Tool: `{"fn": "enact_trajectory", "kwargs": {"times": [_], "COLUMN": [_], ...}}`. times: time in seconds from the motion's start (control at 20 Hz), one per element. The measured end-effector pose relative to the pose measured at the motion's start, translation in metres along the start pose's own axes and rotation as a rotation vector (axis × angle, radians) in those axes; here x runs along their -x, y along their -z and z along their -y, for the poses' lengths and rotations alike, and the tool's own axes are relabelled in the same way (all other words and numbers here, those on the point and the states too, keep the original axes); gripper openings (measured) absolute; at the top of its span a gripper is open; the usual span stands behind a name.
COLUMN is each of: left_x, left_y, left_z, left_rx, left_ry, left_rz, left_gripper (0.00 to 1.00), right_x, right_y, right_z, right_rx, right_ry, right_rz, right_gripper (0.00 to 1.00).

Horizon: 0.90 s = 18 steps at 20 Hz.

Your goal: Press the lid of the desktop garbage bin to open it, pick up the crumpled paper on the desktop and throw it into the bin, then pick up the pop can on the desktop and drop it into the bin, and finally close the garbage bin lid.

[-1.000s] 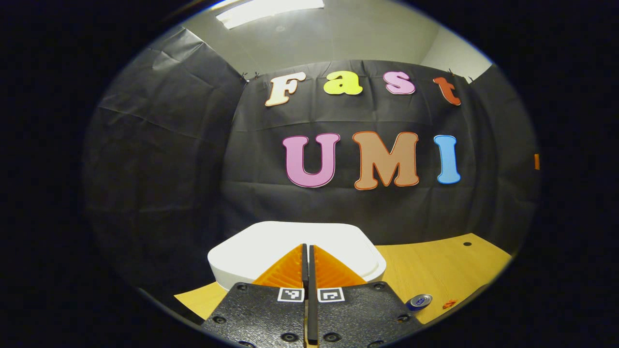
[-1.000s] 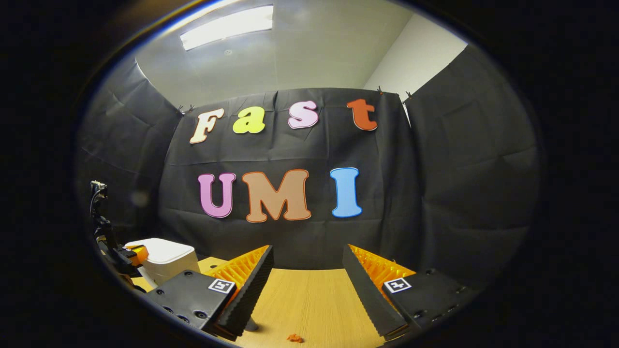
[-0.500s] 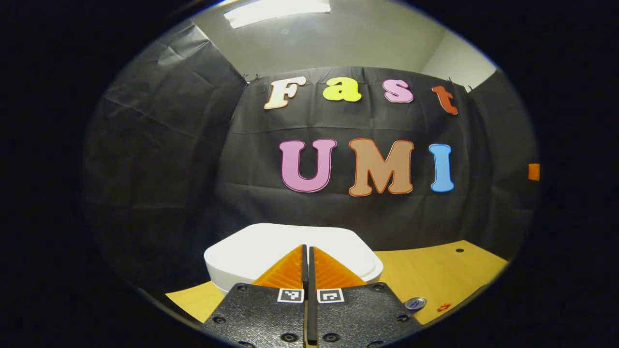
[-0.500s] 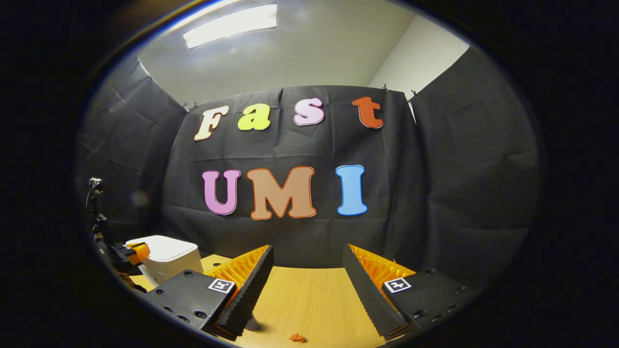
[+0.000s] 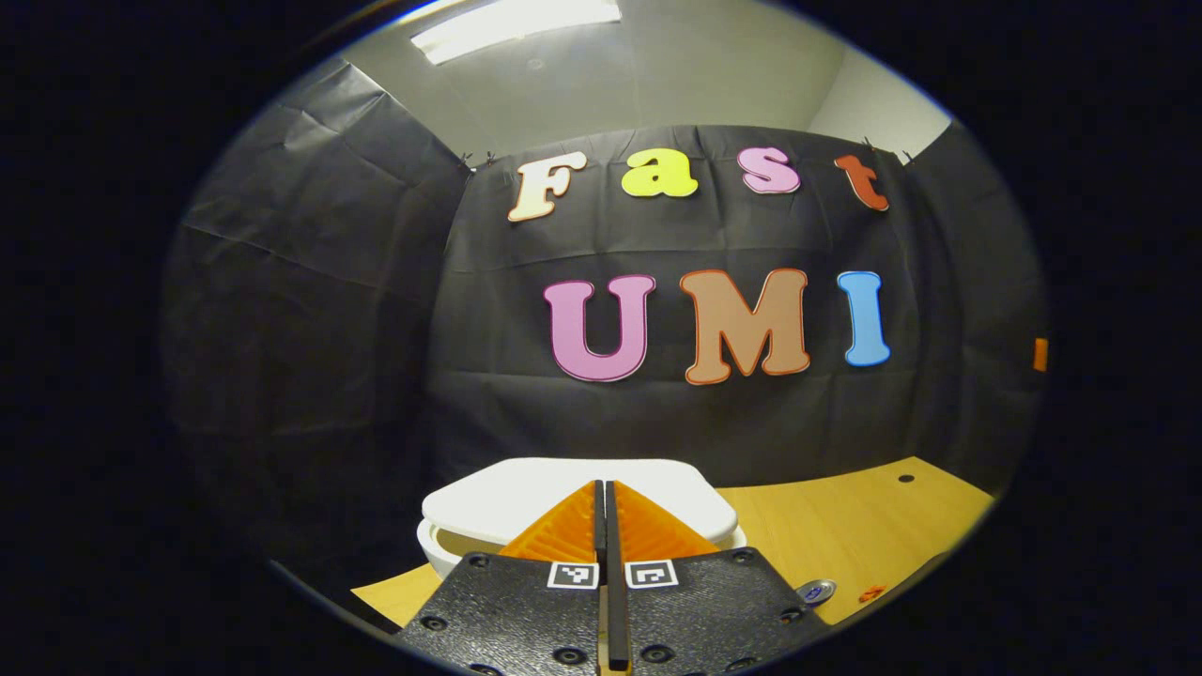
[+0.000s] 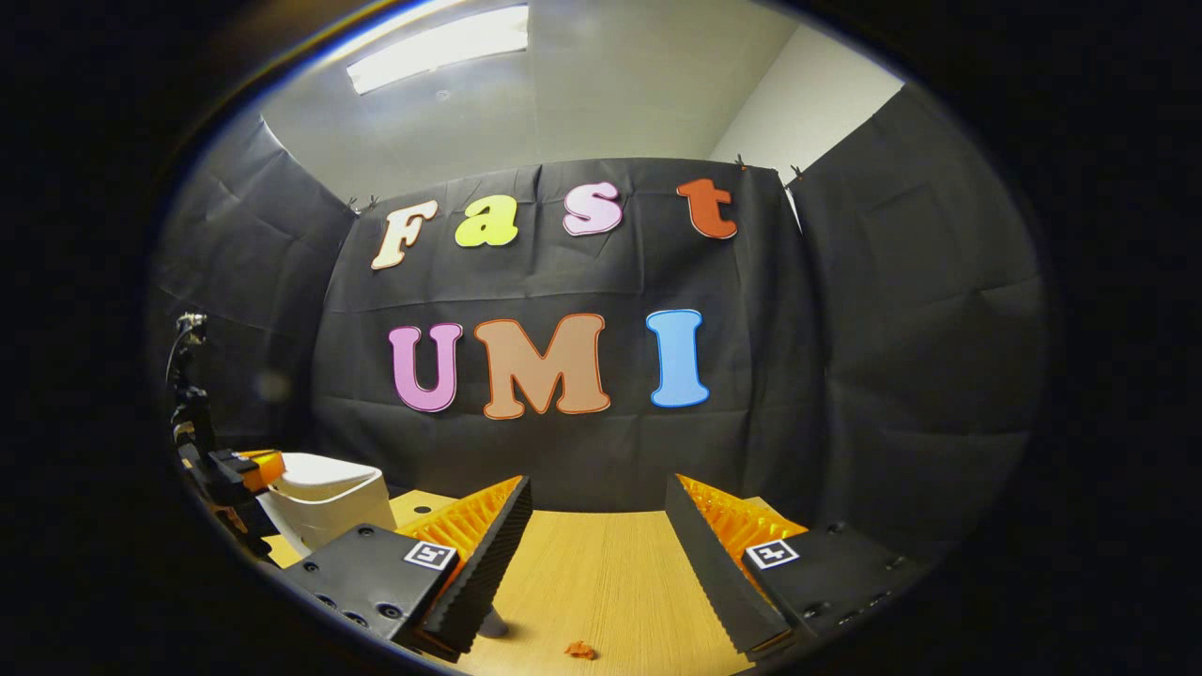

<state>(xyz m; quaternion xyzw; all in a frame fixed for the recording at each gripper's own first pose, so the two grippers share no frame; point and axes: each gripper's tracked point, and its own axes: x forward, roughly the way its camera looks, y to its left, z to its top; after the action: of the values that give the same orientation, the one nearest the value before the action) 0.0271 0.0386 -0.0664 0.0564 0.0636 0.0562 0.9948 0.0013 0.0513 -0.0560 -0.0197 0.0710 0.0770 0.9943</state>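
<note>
1. The white bin (image 5: 441, 549) sits at the left end of the tabletop (image 5: 845, 526), close under the left gripper (image 5: 601, 498). Its lid (image 5: 526, 498) shows a dark gap above the bin's rim, so it looks partly popped.
2. The left gripper's fingers are pressed together with nothing between them, their tips over the lid. Risk: if they linger or push again, the lid may latch shut, or the light bin may skid towards the booth wall (image 5: 310, 310) just behind it.
3. The pop can (image 5: 815, 591) stands to the bin's right, near the tabletop's front edge; a careless sweep could knock it off.
4. The right gripper (image 6: 598, 526) hangs with its fingers spread wide, holding nothing, over bare wood. A small orange scrap (image 6: 579, 649) lies below it; whether this is the crumpled paper I cannot tell.
5. The middle of the tabletop is open room for moving; the walls crowd the far side.
</note>
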Motion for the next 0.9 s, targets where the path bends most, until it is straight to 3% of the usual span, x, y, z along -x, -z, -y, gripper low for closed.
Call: {"fn": "enact_trajectory", "kwargs": {"times": [0.05, 0.1, 0.3, 0.55, 0.65, 0.85, 0.9], "left_x": [-0.001, -0.001, 0.006, 0.023, 0.031, 0.04, 0.043], "left_y": [-0.014, -0.025, -0.067, -0.08, -0.078, -0.065, -0.067], "left_z": [-0.001, -0.002, -0.007, -0.016, -0.013, -0.01, -0.011], "left_rx": [0.004, 0.002, -0.001, 0.01, 0.023, -0.002, -0.015], "left_ry": [-0.006, -0.011, -0.034, -0.084, -0.077, -0.076, -0.084], "left_rz": [0.025, 0.048, 0.127, 0.154, 0.149, 0.118, 0.122], "left_gripper": [0.04, 0.0, 0.0, 0.05, 0.15, 0.97, 0.89], "right_x": [0.0, 0.0, 0.0, 0.001, 0.0, -0.004, -0.005], "right_y": [0.001, 0.001, 0.005, 0.017, 0.023, 0.04, 0.046], "right_z": [0.001, 0.003, 0.006, 0.004, 0.004, 0.001, 0.001], "right_rx": [-0.004, -0.006, -0.013, -0.024, -0.025, -0.042, -0.045], "right_ry": [0.001, 0.002, -0.001, -0.031, -0.043, -0.08, -0.091], "right_rz": [-0.001, 0.0, -0.007, -0.033, -0.037, -0.06, -0.069], "right_gripper": [0.96, 0.96, 0.95, 0.96, 0.96, 0.96, 0.96]}}
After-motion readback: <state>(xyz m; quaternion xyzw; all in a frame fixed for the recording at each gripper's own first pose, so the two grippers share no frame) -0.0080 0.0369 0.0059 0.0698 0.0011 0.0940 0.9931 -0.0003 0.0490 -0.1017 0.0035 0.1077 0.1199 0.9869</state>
